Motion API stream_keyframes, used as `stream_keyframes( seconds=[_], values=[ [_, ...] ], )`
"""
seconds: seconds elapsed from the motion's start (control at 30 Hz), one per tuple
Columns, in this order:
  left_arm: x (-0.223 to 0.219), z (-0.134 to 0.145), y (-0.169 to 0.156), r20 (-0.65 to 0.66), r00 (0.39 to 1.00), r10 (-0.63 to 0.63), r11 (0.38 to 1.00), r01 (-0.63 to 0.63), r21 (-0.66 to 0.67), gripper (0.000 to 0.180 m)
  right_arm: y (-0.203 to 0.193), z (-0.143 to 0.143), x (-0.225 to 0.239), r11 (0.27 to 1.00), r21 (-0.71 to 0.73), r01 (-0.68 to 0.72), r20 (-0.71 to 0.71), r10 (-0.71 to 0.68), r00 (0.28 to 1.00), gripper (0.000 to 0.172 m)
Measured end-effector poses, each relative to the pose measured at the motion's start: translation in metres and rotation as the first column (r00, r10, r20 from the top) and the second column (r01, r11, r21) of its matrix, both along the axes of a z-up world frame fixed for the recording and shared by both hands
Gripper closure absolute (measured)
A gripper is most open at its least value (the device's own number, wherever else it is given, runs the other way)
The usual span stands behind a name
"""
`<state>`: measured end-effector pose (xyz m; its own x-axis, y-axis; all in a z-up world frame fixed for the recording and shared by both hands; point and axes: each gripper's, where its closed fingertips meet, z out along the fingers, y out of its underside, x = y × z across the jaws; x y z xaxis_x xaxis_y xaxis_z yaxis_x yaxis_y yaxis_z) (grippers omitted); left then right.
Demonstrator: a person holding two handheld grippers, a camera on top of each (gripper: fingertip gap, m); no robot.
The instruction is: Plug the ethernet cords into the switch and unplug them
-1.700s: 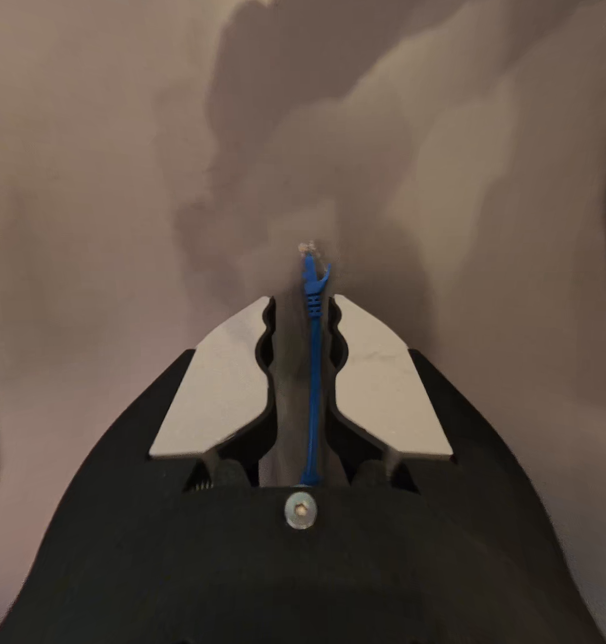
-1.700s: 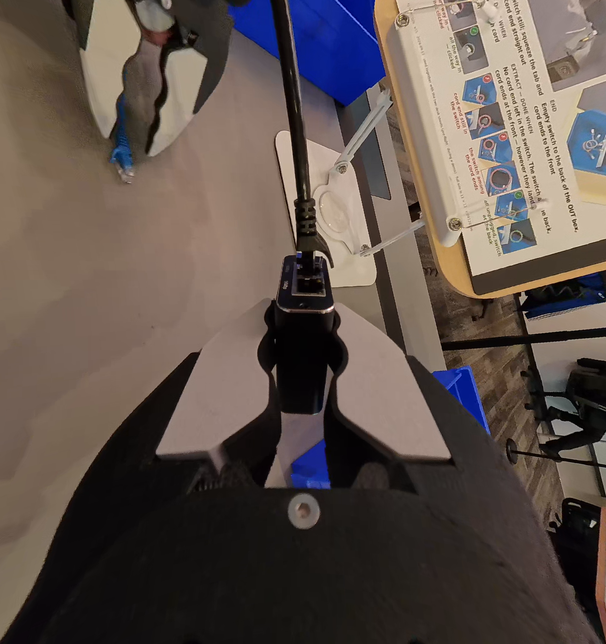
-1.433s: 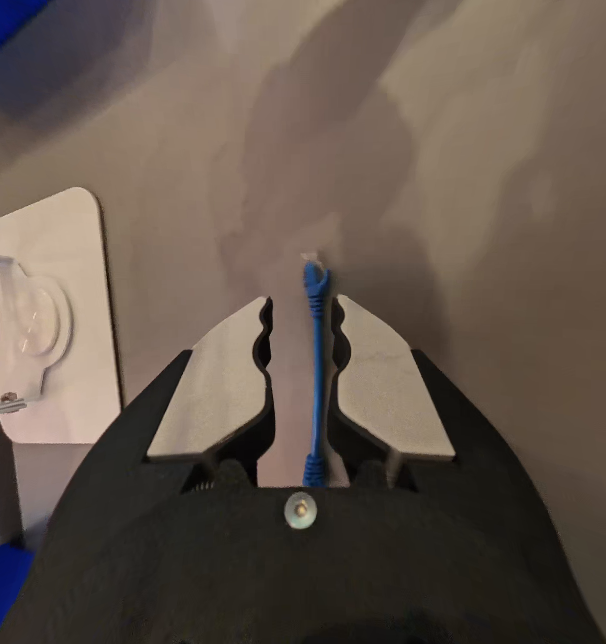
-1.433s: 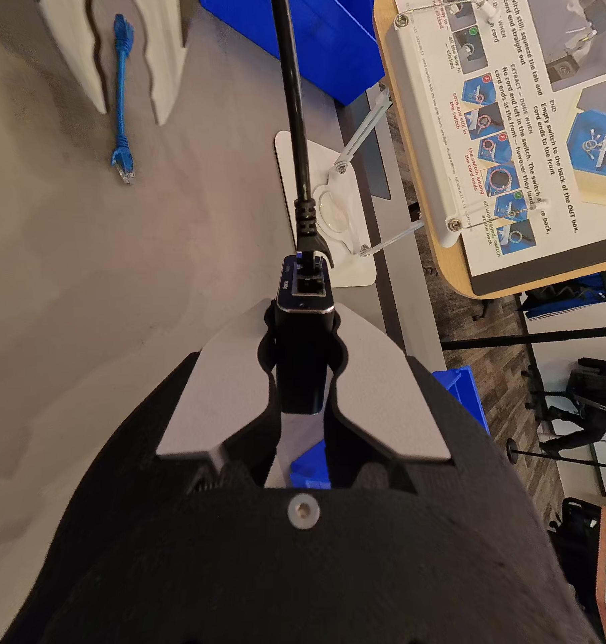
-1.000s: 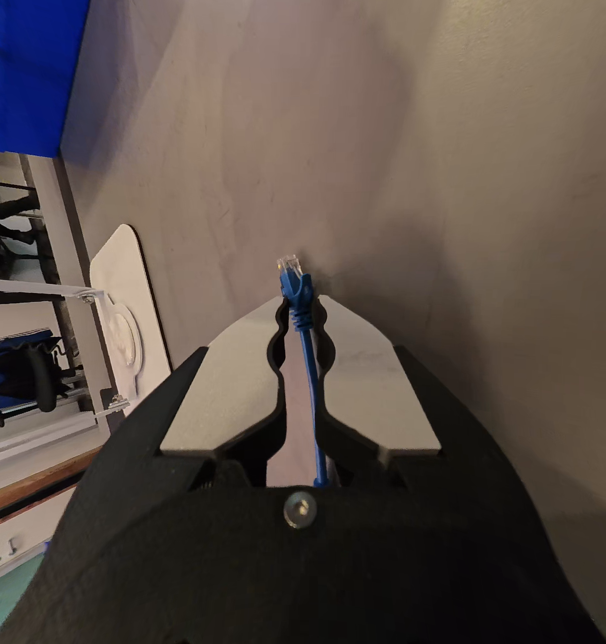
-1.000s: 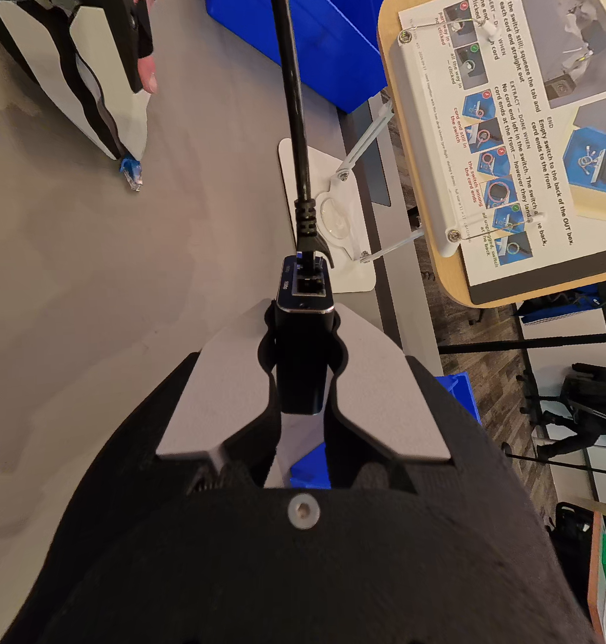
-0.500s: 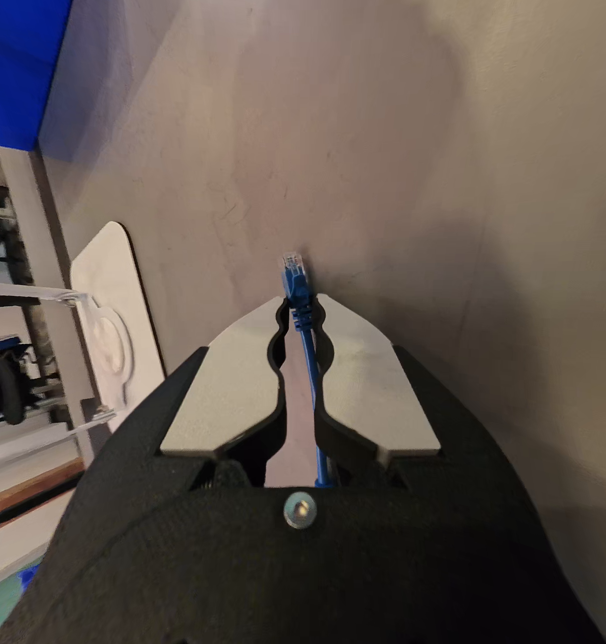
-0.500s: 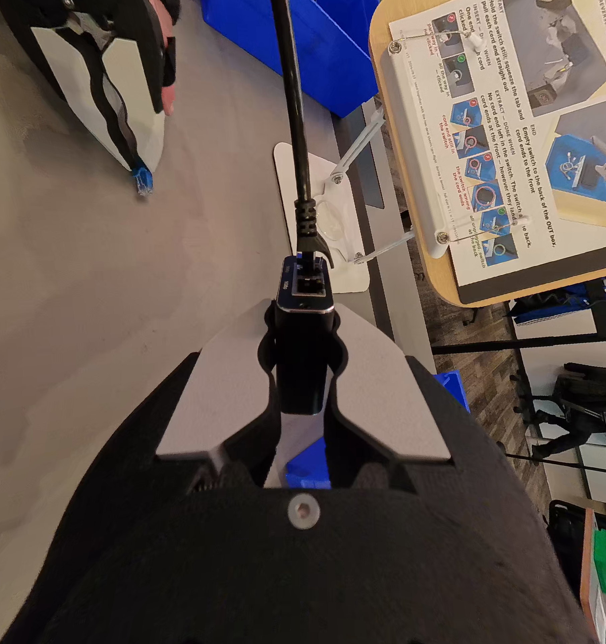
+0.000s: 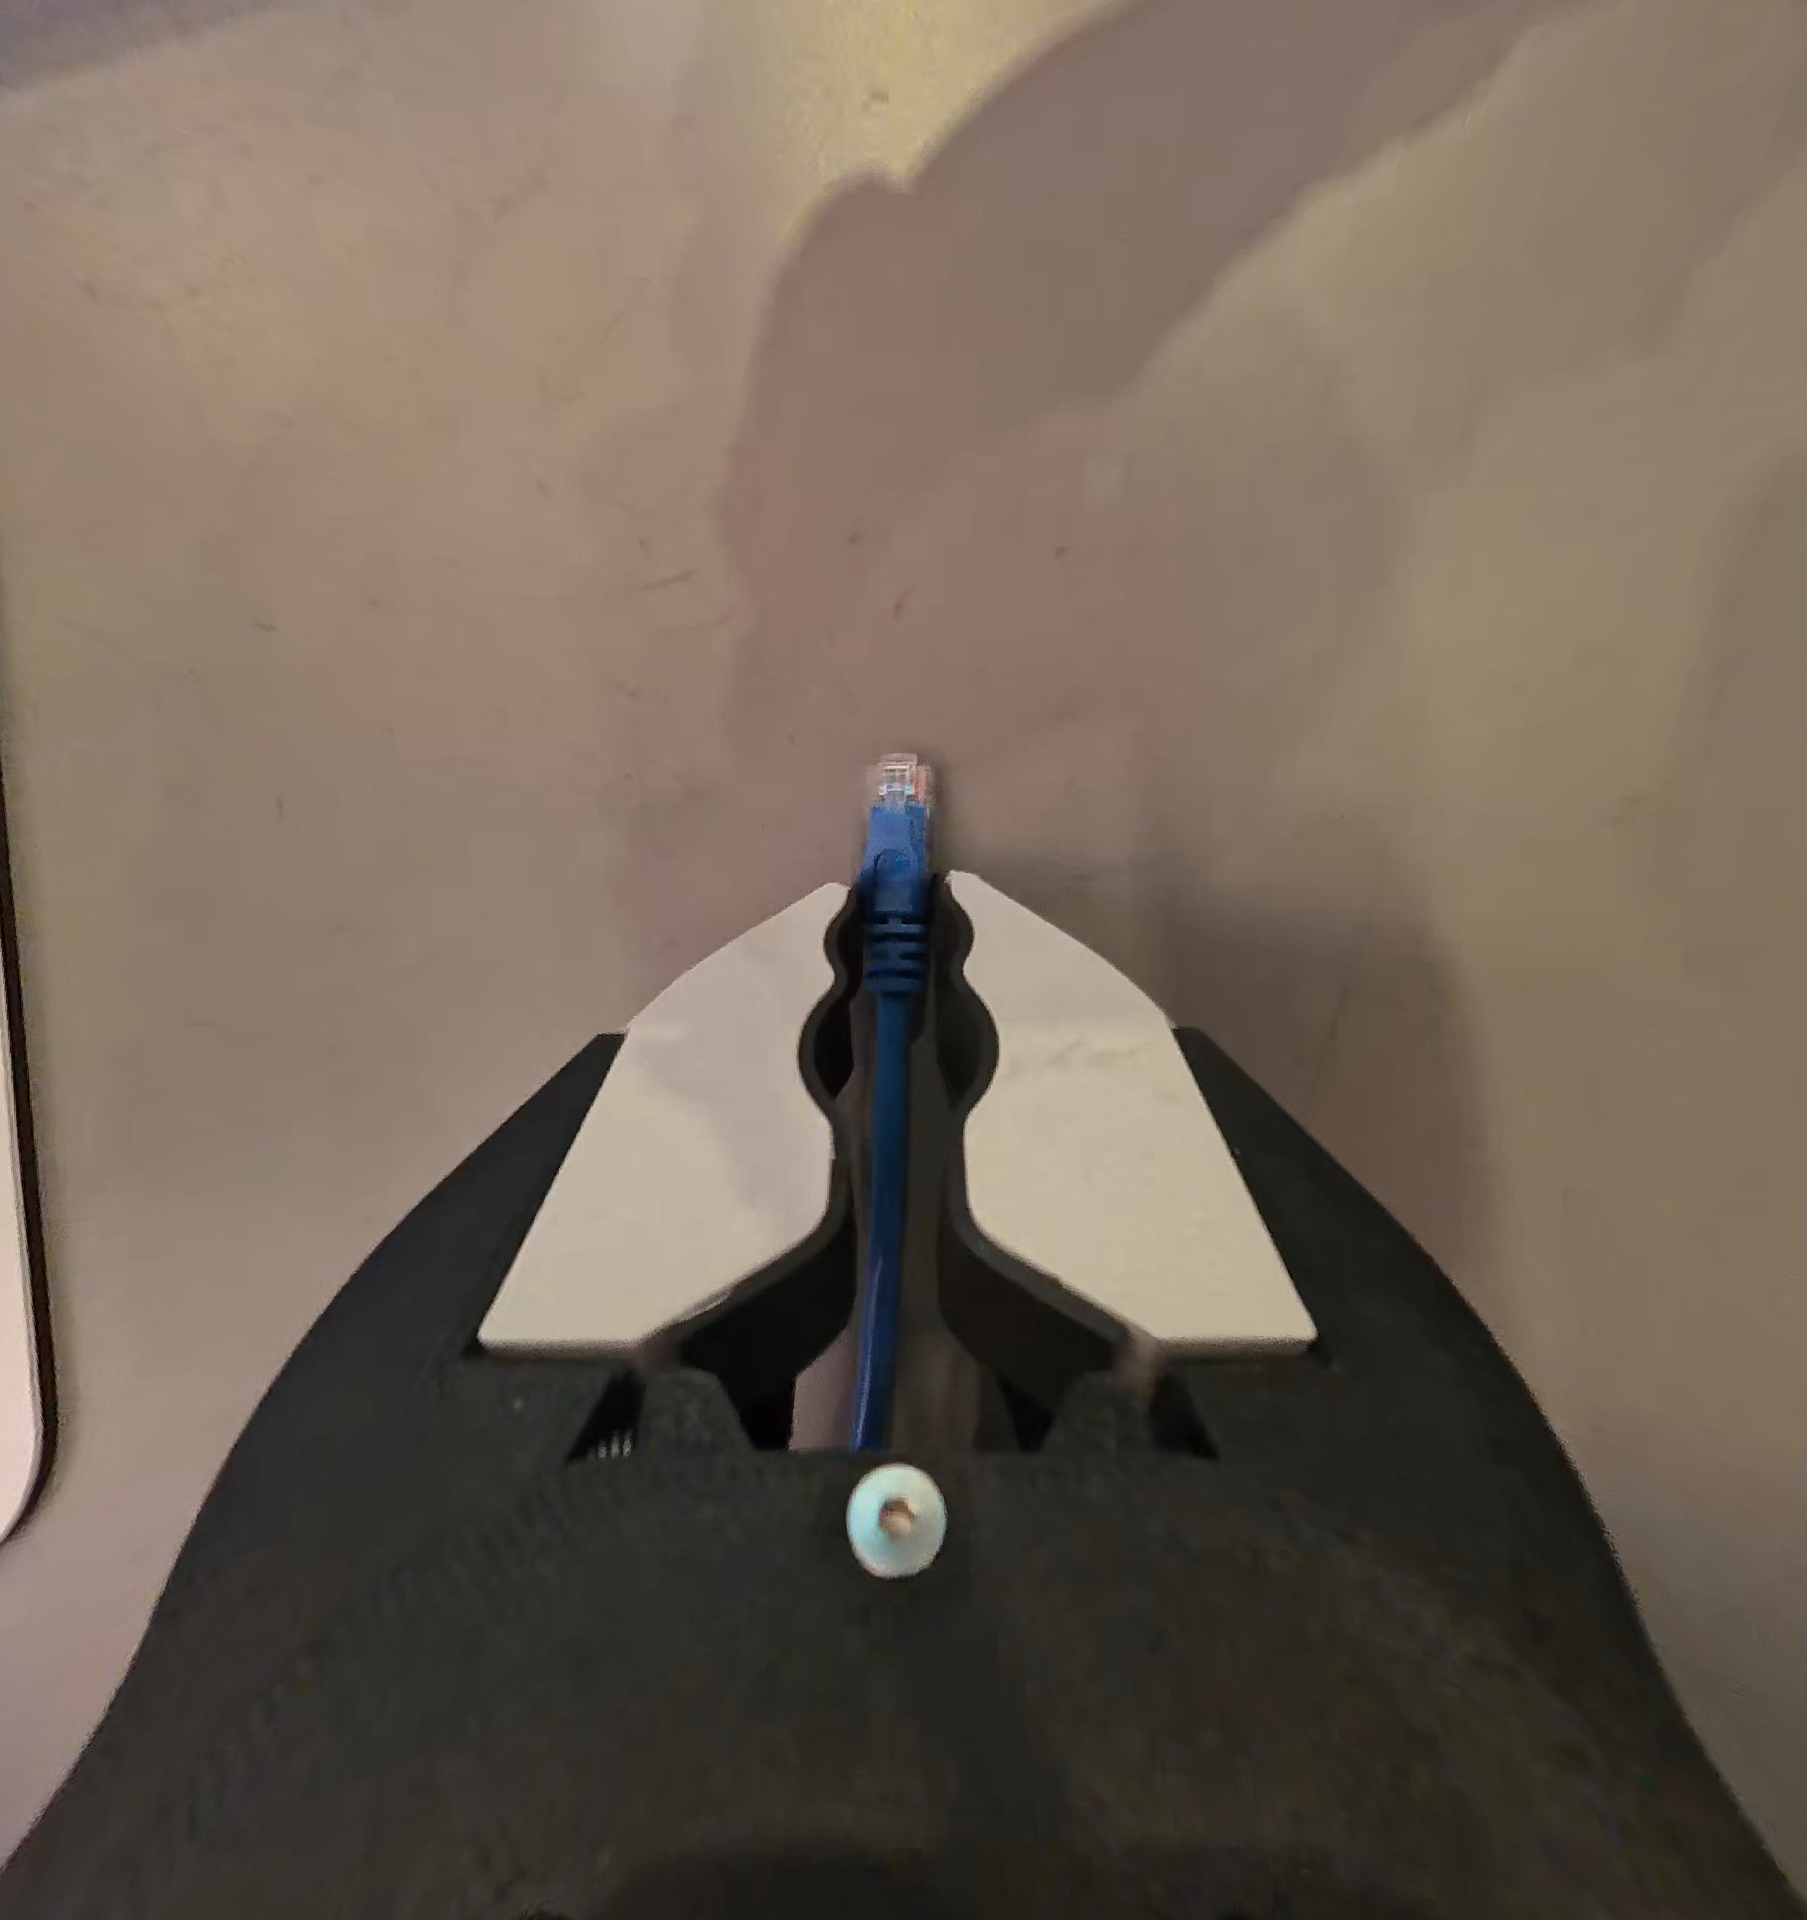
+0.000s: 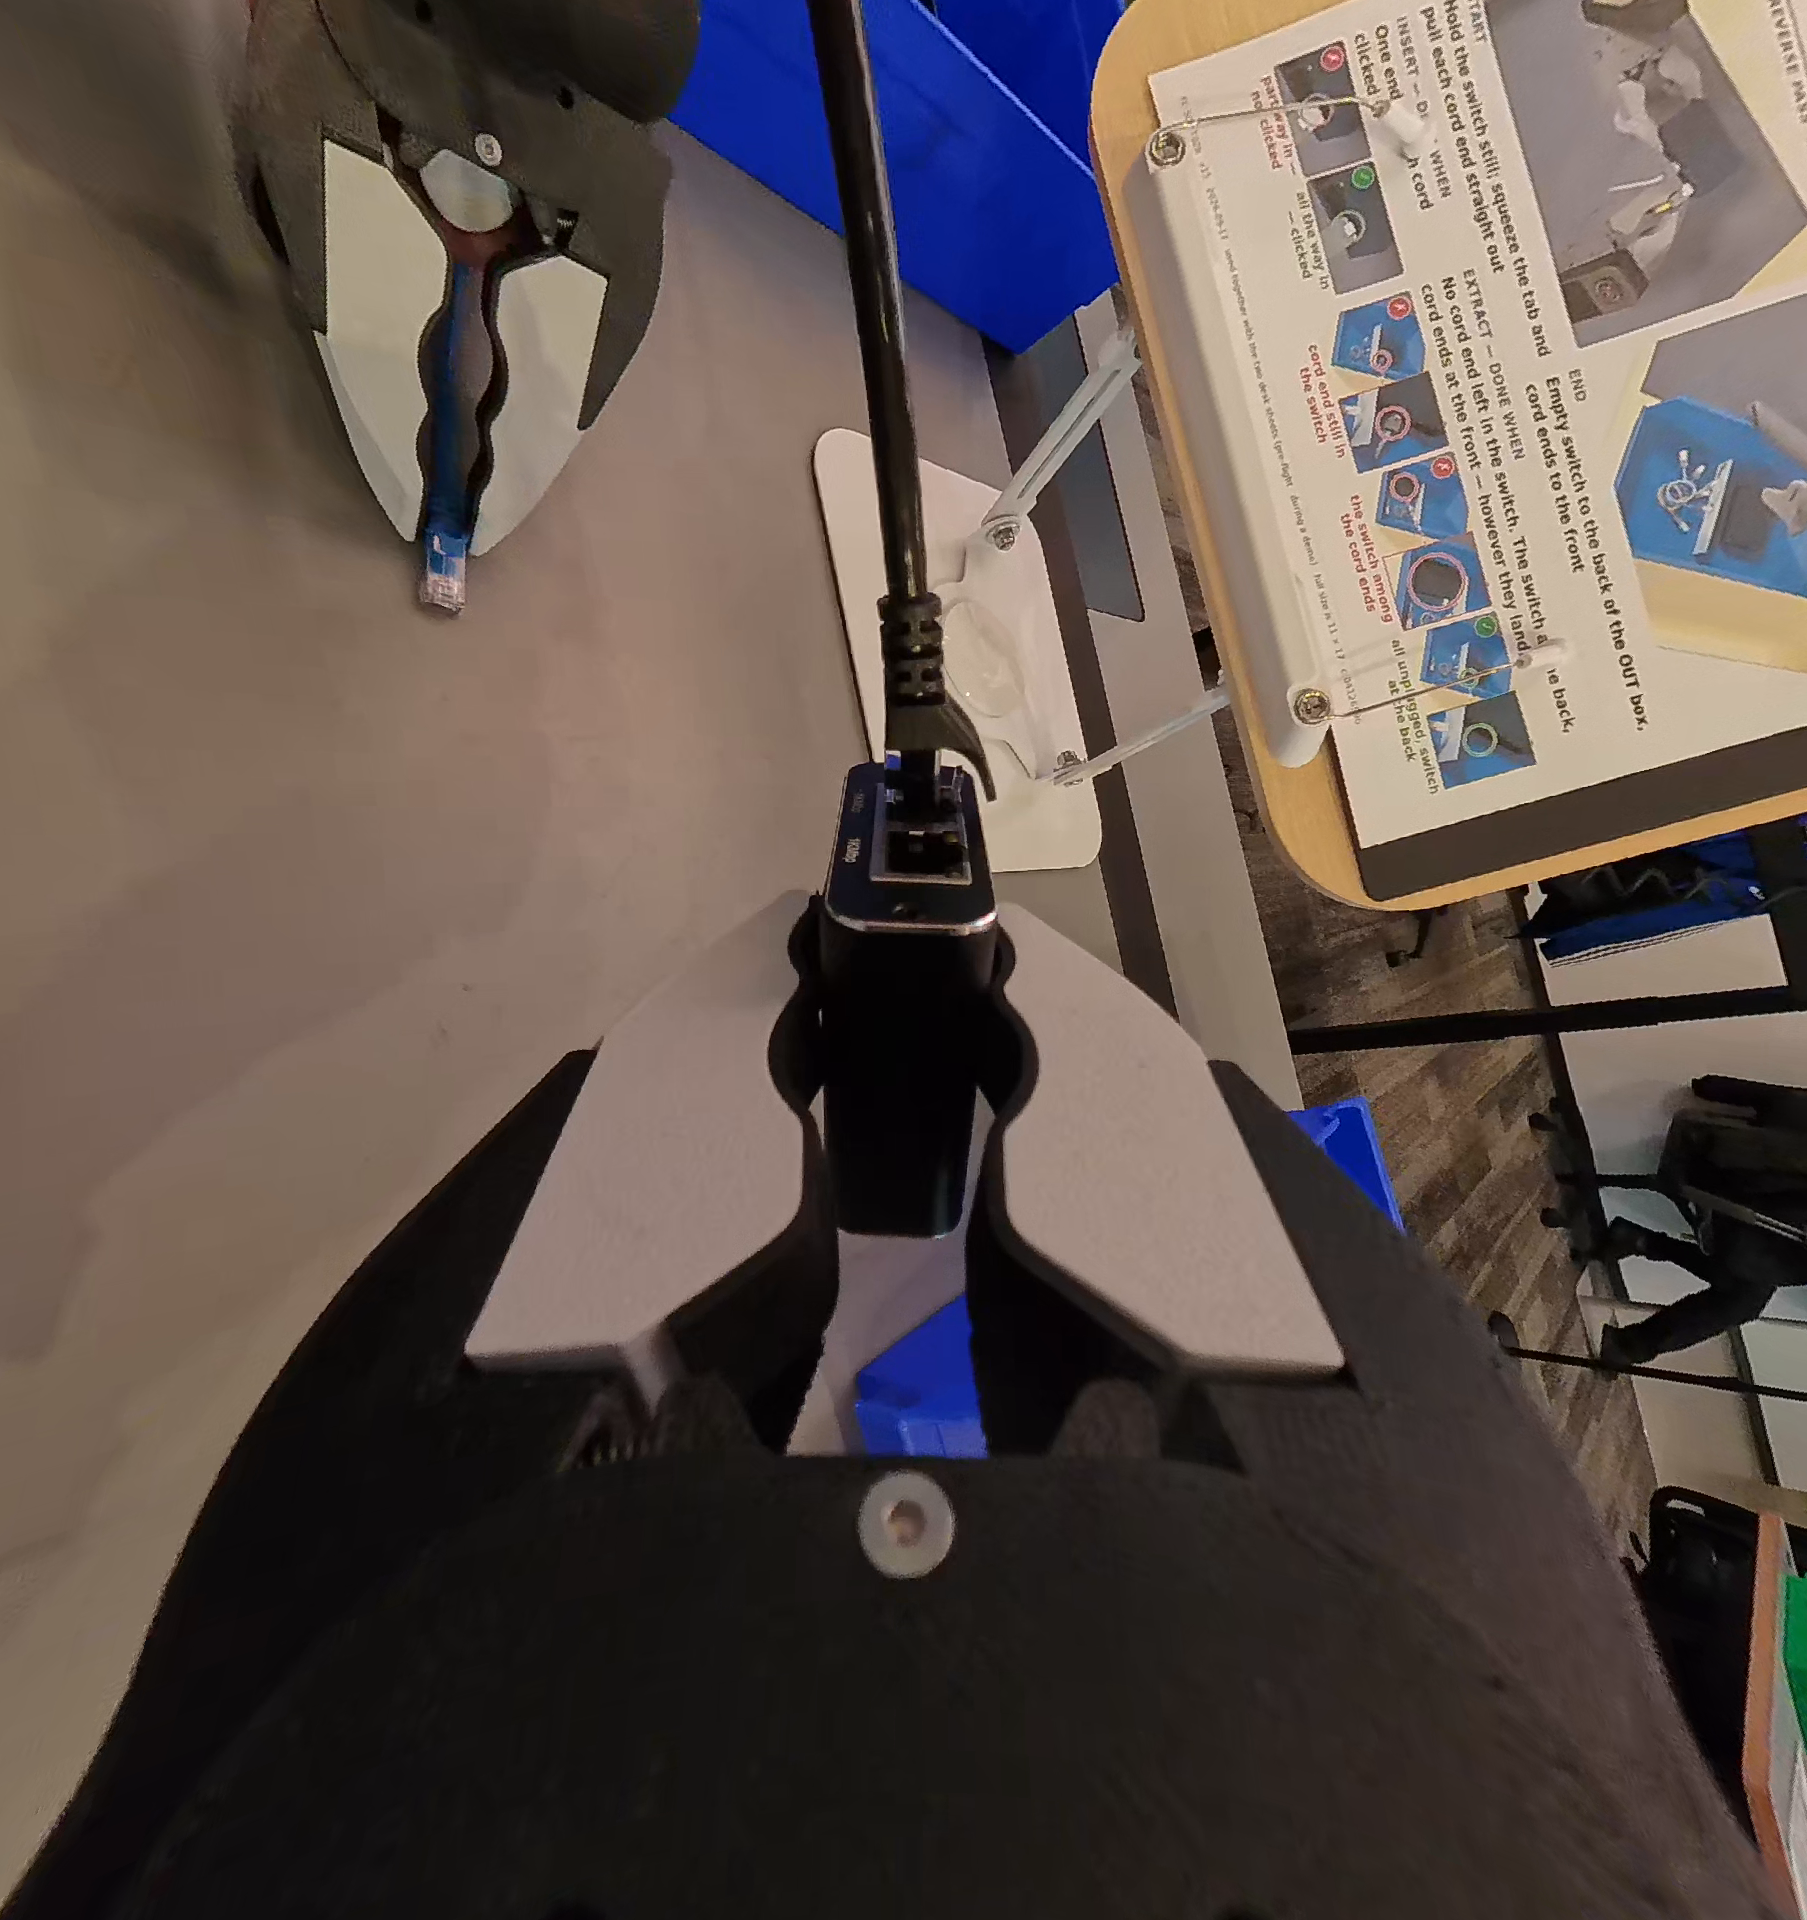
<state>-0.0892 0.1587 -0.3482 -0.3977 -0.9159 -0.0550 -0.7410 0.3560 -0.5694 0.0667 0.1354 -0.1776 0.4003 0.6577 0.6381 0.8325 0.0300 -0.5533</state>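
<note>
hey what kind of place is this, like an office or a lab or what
Most likely a lab or workshop bench set up for a practice task. A grey table carries blue bins, an illustrated instruction sheet stands clipped on a stand beside it, and tripod legs stand on the floor beyond.

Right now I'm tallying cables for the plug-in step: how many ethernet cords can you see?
2. The black cord is plugged into the switch held by the right gripper. The blue cord is clamped in the left gripper, unplugged. Others may be hidden.
</note>
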Motion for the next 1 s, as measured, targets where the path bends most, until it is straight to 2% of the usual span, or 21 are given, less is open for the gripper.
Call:
stream_keyframes(
  seconds=[0.27,0.43,0.5,0.57,0.67,0.77,0.9,1.0],
  values=[
    [-0.004,0.001,0.001,-0.027,0.995,0.099,0.994,-0.100,-0.036,0.169,0.003,-0.002,0.004,1.000,-0.002,0.012,-0.009,-0.012,1.000,0.145],
    [-0.020,0.026,-0.012,0.049,0.986,0.157,0.984,-0.152,-0.094,0.169,0.009,-0.003,0.018,0.999,0.011,0.053,-0.014,-0.052,0.999,0.145],
    [-0.028,0.042,-0.024,0.065,0.986,0.154,0.985,-0.149,-0.082,0.169,0.012,-0.006,0.023,0.997,0.019,0.072,0.001,-0.072,0.997,0.145],
    [-0.027,0.069,-0.045,0.114,0.982,0.152,0.981,-0.136,-0.137,0.169,0.016,-0.010,0.027,0.995,0.036,0.095,0.036,-0.097,0.995,0.145],
    [-0.014,0.114,-0.068,0.187,0.970,0.154,0.978,-0.122,-0.172,0.169,0.023,-0.016,0.031,0.988,0.084,0.133,0.126,-0.142,0.982,0.145],
    [0.005,0.151,-0.081,0.243,0.961,0.132,0.986,-0.100,-0.137,0.169,0.027,-0.021,0.031,0.982,0.121,0.147,0.211,-0.171,0.963,0.145],
    [0.025,0.186,-0.080,0.286,0.950,0.127,0.989,-0.099,-0.112,0.169,0.027,-0.023,0.026,0.979,0.142,0.143,0.249,-0.175,0.952,0.145],
    [0.028,0.199,-0.068,0.295,0.946,0.135,0.990,-0.117,-0.080,0.169,0.025,-0.020,0.024,0.980,0.144,0.140,0.237,-0.171,0.956,0.145]
  ],
)
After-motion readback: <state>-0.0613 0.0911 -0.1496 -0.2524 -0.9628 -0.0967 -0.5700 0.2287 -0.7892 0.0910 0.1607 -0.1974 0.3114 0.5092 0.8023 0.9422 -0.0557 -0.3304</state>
